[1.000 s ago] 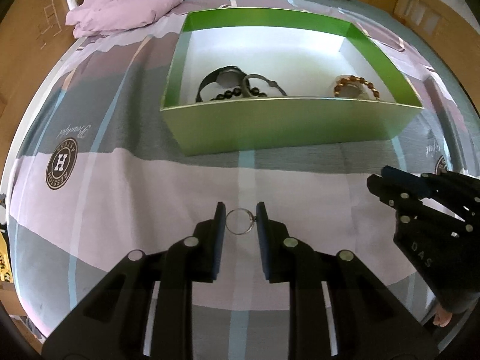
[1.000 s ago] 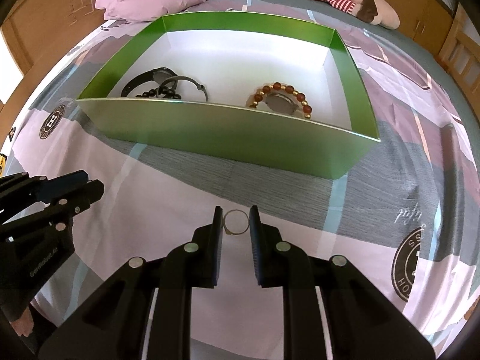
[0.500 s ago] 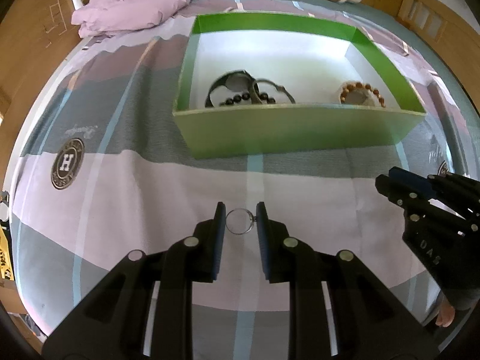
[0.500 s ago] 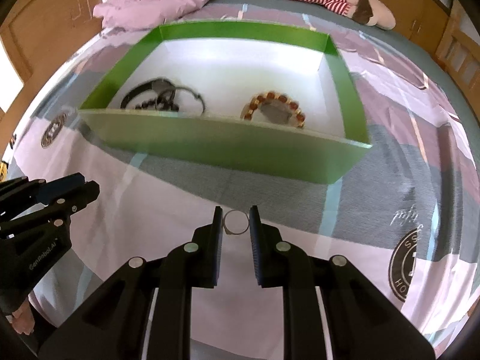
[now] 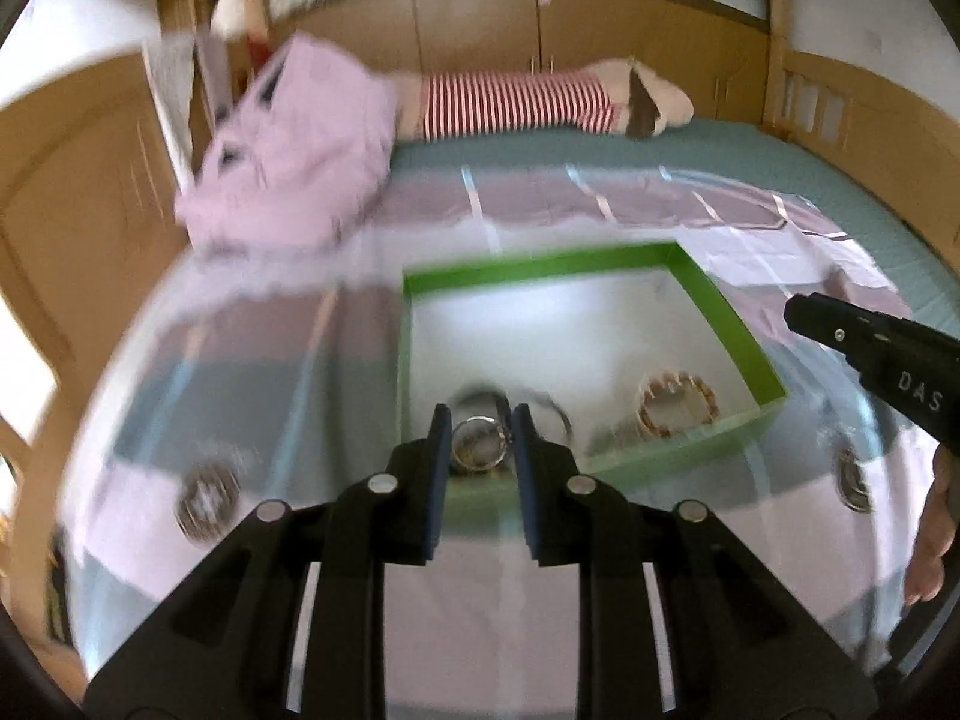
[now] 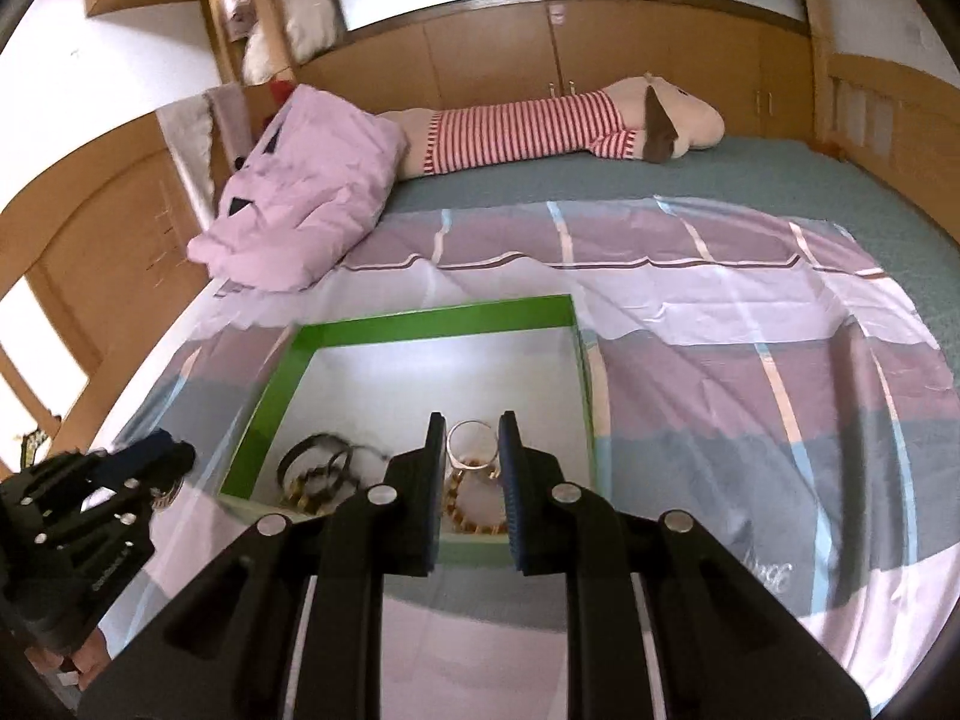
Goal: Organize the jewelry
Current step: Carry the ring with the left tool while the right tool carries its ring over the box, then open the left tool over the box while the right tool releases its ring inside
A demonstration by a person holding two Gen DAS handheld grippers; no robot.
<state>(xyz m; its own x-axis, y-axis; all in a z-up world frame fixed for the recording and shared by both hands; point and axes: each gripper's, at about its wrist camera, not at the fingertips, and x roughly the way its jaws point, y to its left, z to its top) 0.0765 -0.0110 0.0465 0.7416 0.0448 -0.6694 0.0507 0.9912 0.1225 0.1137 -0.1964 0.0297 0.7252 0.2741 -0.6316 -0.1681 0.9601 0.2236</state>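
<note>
My left gripper (image 5: 480, 447) is shut on a thin silver ring (image 5: 478, 450), held in the air over the near left part of the green box (image 5: 540, 261). My right gripper (image 6: 471, 441) is shut on a second thin ring (image 6: 471, 433), over the box's (image 6: 432, 315) near right part. In the white-floored box lie a brown bead bracelet (image 5: 678, 405) and dark bracelets (image 6: 318, 471), partly hidden by my fingers. The bead bracelet (image 6: 474, 522) lies below my right fingers. Each view shows the other gripper at its side, the left gripper (image 6: 90, 498) and the right gripper (image 5: 888, 360).
The box sits on a pink, grey and purple striped sheet (image 6: 750, 360) spread over a bed. A crumpled pink quilt (image 6: 300, 204) and a red-striped plush toy (image 6: 540, 126) lie at the far end. Wooden cabinets (image 6: 660, 54) run around the bed.
Both grippers have risen with their rings and moved forward from the sheet in front of the box to above its near edge. The views have tilted up, and the left one is blurred.
</note>
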